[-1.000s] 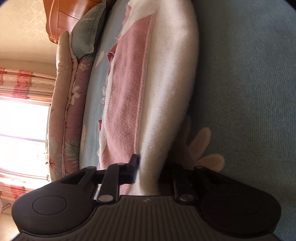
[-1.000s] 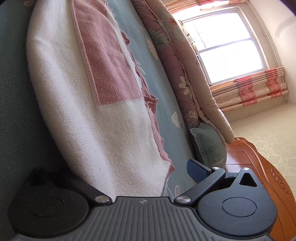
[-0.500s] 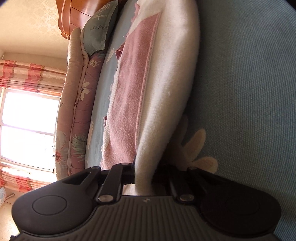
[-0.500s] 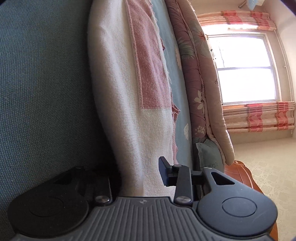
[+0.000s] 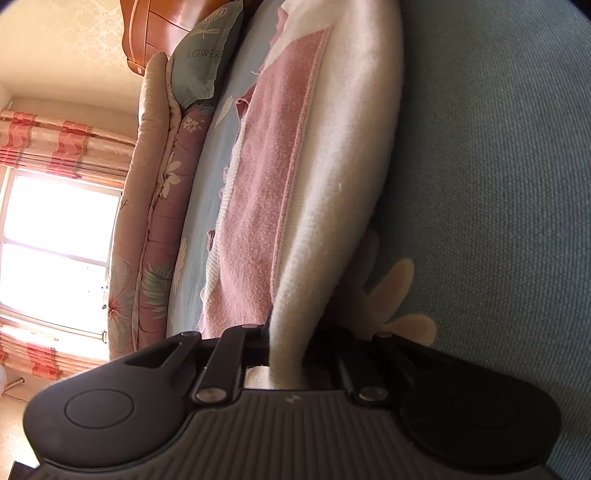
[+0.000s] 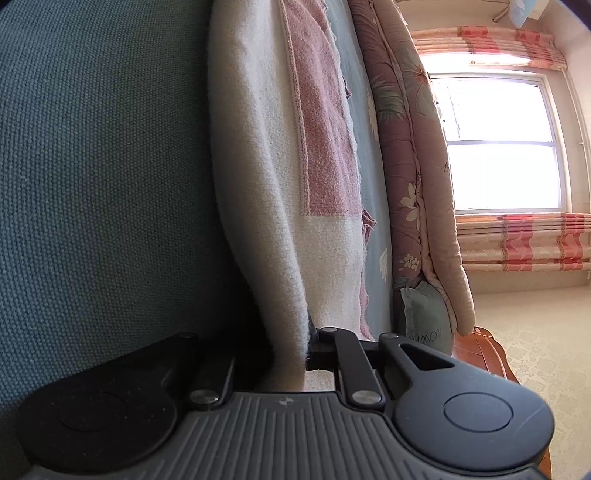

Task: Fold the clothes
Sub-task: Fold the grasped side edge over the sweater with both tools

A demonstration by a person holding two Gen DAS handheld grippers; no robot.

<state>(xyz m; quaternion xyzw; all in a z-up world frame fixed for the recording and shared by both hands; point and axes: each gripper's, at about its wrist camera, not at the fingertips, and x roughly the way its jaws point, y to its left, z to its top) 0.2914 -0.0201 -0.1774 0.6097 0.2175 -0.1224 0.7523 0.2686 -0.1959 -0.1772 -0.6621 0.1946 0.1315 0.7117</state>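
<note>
A cream knitted garment point(image 5: 343, 177) with a big pink panel point(image 5: 266, 192) lies along a blue-green bedsheet point(image 5: 498, 184). Its near folded edge runs straight into my left gripper point(image 5: 288, 354), whose jaws are shut on the cream fabric. In the right wrist view the same garment point(image 6: 266, 166) with its pink panel point(image 6: 321, 129) stretches away from me. My right gripper point(image 6: 291, 354) is shut on the garment's other near end, the cloth pinched between the two black fingers. Both views are rolled sideways, so the bed runs up the picture.
A rolled floral quilt point(image 5: 155, 206) and a blue-green pillow point(image 5: 207, 55) lie along the bed's far side, with a wooden headboard point(image 5: 155, 33) behind. A bright window point(image 6: 498, 144) with pink striped curtains point(image 6: 524, 240) fills the wall. The sheet point(image 6: 103, 166) shows a pale flower print point(image 5: 399, 295).
My right gripper went from wide open beside the garment to shut on its edge, and it rolled and sank a little. My left gripper stayed shut on the cloth and rolled slightly.
</note>
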